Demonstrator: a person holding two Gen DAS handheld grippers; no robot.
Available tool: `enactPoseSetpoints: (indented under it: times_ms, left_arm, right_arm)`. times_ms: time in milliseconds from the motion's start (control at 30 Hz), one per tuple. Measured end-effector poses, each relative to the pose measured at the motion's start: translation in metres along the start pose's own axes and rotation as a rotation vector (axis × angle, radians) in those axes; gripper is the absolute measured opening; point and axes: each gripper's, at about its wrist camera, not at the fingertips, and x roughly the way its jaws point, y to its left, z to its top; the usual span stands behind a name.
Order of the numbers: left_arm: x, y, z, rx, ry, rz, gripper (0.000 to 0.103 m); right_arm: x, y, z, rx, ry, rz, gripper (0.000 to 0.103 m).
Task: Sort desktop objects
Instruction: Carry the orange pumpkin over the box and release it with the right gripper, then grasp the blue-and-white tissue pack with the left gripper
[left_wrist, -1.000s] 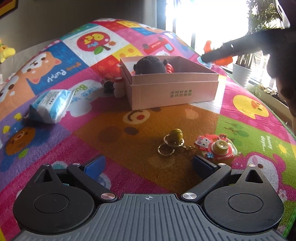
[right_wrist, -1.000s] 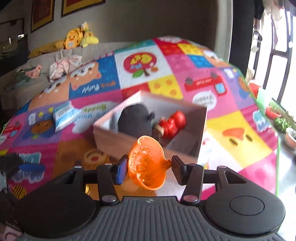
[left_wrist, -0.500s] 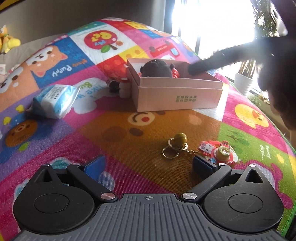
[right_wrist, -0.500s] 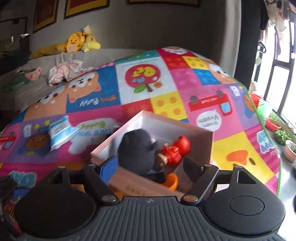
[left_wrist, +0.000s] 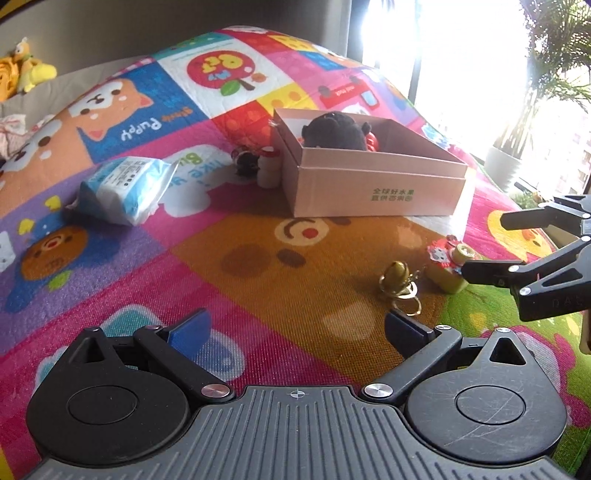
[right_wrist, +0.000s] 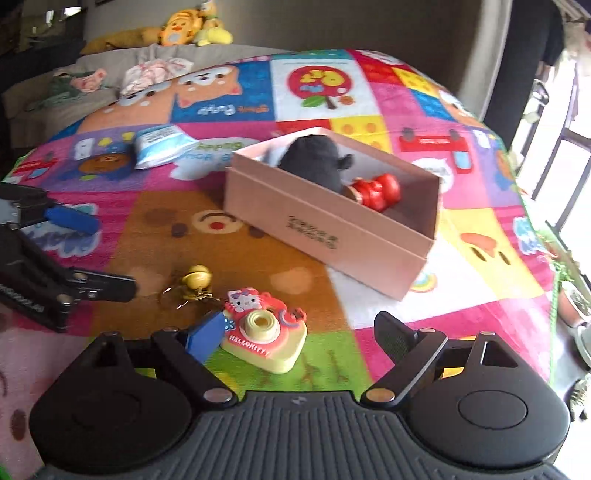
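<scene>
play mat (left_wrist: 258, 280): patchwork cartoon print, covers the whole work surface; everything below sits on it.
cardboard box (left_wrist: 373, 192): pink, open top, green printed text on the side wall, standing on the mat beyond both grippers.
black plush (right_wrist: 314, 162): inside the box, at its far end, upper part above the rim.
red toy figure (right_wrist: 376, 190): inside the box, touching the black plush, lying on its side.
tissue pack (left_wrist: 122, 188): blue and white soft pack, on the mat well apart from the box, on the left of the left wrist view.
left gripper (left_wrist: 295, 328): jaws wide apart, nothing between them; low over the mat, pointing toward the box. seen from the right wrist view at the left edge (right_wrist: 92, 254).
right gripper (right_wrist: 299, 332): jaws wide apart, gripping nothing; the blue pad of one finger is just beside the toy camera, contact cannot be told. seen from the left wrist view at the right edge (left_wrist: 491, 247).
hello kitty toy camera (right_wrist: 264, 339): red and cream, yellow lens facing up, on the mat in front of the box, near the right gripper's blue pad.
small bottle toy (left_wrist: 267, 166): white with red cap, upright, just beside the box's left wall.
dark small toy (left_wrist: 245, 162): next to the bottle toy; too small to identify.
gold bell keychain (right_wrist: 197, 282): bell plus rings, on the mat just beside the toy camera; whether attached, cannot tell.
</scene>
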Motion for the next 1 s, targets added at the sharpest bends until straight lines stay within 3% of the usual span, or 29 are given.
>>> enactPoseSetpoints:
  times_ms: [67,133,267,367,500,600,733,833,1000]
  left_arm:
    - [0.000,0.007,0.008,0.002,-0.034,0.056,0.103]
    - [0.003,0.020,0.024,0.003,-0.075,0.163,0.103]
    - [0.028,0.066,0.074,-0.124,-0.092,0.336,0.103]
    - [0.049,0.094,0.108,-0.273,-0.094,0.376,0.103]
    - [0.086,0.125,0.134,-0.401,0.008,0.437,0.103]
    - [0.109,0.135,0.131,-0.357,0.075,0.504,0.103]
    - [0.101,0.134,0.122,-0.230,0.081,0.528,0.103]
    - [0.088,0.135,0.114,-0.146,0.078,0.521,0.103]
    - [0.054,0.149,0.099,-0.120,0.058,0.466,0.103]
  right_arm:
    - [0.002,-0.016,-0.003,0.091,0.012,0.029,0.090]
    - [0.001,-0.024,-0.009,0.151,0.007,0.047,0.095]
    - [0.005,-0.028,-0.020,0.223,-0.001,0.077,0.100]
    - [0.012,-0.024,-0.022,0.238,0.024,0.078,0.101]
    - [0.011,-0.025,-0.023,0.251,0.014,0.086,0.103]
    - [0.010,-0.027,-0.024,0.265,0.011,0.096,0.103]
    - [0.013,-0.033,-0.025,0.299,0.017,0.116,0.103]
    - [0.013,-0.033,-0.025,0.305,0.018,0.118,0.103]
    - [0.013,-0.032,-0.025,0.308,0.015,0.107,0.103]
